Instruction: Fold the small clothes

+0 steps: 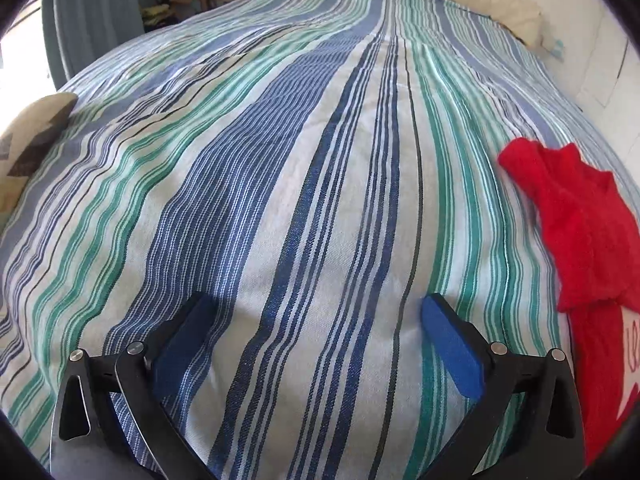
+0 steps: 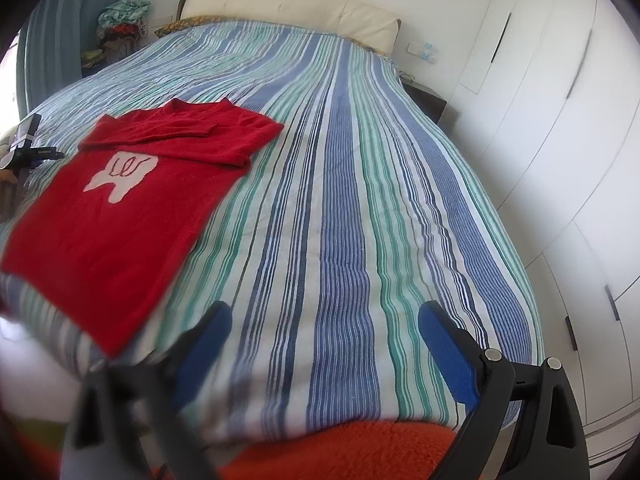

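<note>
Blue, green and white striped bedspread [image 2: 340, 200] covers the whole bed. Red knit sweater with a white patch on the chest [image 2: 120, 184] lies flat on the bedspread near its left edge, sleeves folded across the top. Left gripper [image 1: 316, 320] over bare bedspread, left of the sweater, blue-padded fingers spread wide, nothing between. Right gripper [image 2: 324, 328] at bedspread's near end, fingers spread, empty.

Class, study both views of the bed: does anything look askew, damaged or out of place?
Little stands out. The red sweater lies flat on the striped bedspread, sleeves folded across its chest, only angled against the stripes.
</note>
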